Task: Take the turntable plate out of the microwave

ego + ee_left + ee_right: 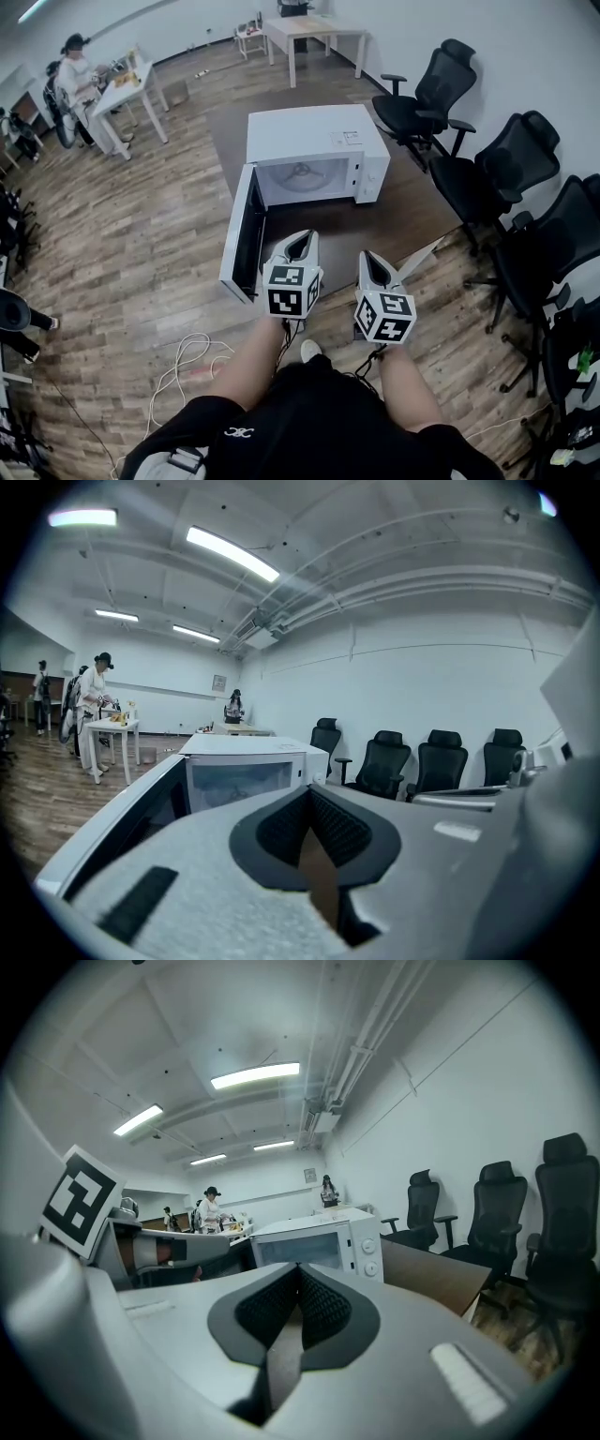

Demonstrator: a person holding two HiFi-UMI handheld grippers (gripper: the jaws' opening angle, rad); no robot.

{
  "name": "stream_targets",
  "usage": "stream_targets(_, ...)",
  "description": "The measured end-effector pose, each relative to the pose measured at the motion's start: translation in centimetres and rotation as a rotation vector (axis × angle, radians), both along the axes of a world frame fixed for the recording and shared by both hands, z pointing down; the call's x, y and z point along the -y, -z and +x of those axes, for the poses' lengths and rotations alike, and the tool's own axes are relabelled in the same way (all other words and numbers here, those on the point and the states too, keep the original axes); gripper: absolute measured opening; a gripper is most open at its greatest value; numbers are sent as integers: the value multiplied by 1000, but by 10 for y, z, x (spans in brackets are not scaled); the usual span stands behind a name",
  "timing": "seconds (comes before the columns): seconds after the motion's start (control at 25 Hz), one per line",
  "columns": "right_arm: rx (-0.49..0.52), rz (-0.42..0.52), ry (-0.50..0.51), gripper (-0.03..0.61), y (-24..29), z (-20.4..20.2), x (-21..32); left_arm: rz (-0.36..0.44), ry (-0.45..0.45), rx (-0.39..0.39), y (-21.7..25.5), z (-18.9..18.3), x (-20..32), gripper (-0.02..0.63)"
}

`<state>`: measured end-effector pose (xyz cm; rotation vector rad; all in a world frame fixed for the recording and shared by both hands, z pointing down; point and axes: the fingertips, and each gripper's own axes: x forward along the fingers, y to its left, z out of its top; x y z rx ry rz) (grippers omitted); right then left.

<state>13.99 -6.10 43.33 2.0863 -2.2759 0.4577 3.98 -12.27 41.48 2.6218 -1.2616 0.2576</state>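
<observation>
Brown desk [417, 214] sits right ahead of both tools, with the white microwave [319, 141] on it, dead in front. Its door [242, 239] hangs wide open, just beside the left tool [302, 236]. The turntable plate [302, 176] is in the cavity, well ahead of the tips. The left tool and right tool [367, 255] are both pinched closed, nothing in them.

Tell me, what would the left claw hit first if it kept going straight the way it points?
Probably the microwave: the left claw points at its open front, just right of the swung-out door. Nothing seems to lie between, though depth is hard to judge.
</observation>
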Motion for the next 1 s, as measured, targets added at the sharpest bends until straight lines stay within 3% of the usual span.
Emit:
stream_targets(0.64, 17, -14, 54, 19, -5, 18, 131, -4, 27, -4, -9, 22, 119, 8)
stream_targets(1.0, 186, -37, 75, 38, -21, 11, 170, -34, 56, 3, -23, 9, 144, 8)
